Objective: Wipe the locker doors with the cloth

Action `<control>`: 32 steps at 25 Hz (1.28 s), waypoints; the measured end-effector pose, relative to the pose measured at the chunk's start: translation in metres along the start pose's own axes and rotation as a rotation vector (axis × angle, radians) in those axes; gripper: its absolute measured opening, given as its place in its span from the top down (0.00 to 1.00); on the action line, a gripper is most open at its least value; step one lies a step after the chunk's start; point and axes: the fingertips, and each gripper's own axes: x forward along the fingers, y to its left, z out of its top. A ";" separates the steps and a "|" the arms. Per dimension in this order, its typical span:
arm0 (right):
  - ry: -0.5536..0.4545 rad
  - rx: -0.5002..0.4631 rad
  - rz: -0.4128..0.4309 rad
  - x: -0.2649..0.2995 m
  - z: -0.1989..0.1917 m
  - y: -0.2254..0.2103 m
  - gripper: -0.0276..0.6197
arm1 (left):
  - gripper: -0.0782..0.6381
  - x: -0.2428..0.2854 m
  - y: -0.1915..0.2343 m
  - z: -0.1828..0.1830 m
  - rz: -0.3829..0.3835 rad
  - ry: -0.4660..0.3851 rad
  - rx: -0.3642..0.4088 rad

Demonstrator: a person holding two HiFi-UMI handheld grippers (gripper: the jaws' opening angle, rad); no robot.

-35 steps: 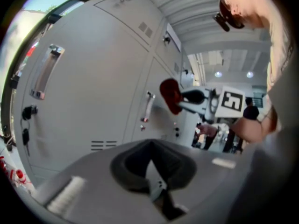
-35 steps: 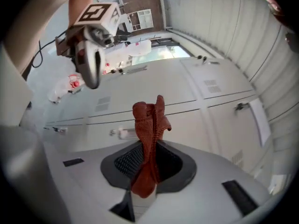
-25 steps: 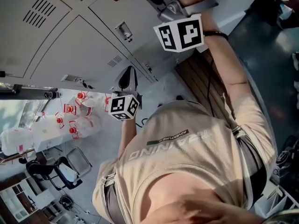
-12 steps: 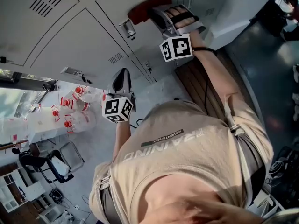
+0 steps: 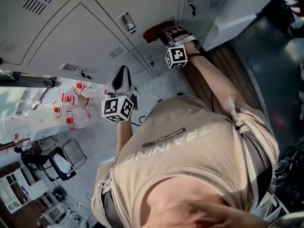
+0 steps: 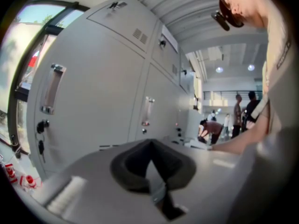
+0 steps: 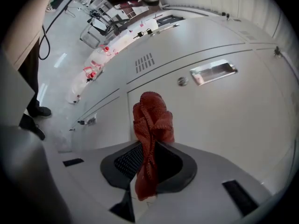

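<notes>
My right gripper [image 7: 148, 158] has its fingers [image 7: 125, 161] clenched on the red cloth [image 7: 152, 122]. The cloth is pinched through the middle, with a bunched knot standing up past the fingertips and a shorter tail hanging back toward me. The knot is up against the pale grey locker door [image 7: 233, 120], in the door's upper part, just below and to one side of the round lock [image 7: 182, 81] and the recessed metal handle [image 7: 213, 72]. I cannot tell whether the cloth actually presses on the panel. Beyond the seam at the door's edge, the neighbouring door has a block of vent slots [image 7: 145, 62].

My left gripper [image 6: 152, 164] is held lower and back from the lockers. Its dark fingers [image 6: 133, 164] are closed on each other with nothing between them, and they point along the row of doors.

On the floor at the foot of the lockers lie clear bottles with red caps [image 5: 71, 115], and a dark chair [image 5: 64, 167] stands past them. Far down the room, several people [image 6: 238, 113] stand under the ceiling lights.
</notes>
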 end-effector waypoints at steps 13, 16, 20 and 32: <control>-0.052 -0.056 -0.096 -0.058 0.002 -0.053 0.87 | 0.88 0.005 0.000 -0.021 0.007 0.043 -0.030; -0.082 -0.091 -0.271 -0.107 0.015 -0.133 0.87 | 0.88 0.014 -0.002 -0.021 -0.009 0.044 -0.025; -0.096 -0.153 -0.506 -0.168 0.025 -0.230 0.87 | 0.88 0.024 -0.010 -0.019 -0.050 0.039 -0.034; -0.075 -0.160 -0.658 -0.165 -0.009 -0.357 0.87 | 0.88 0.041 -0.030 -0.020 -0.117 0.040 -0.018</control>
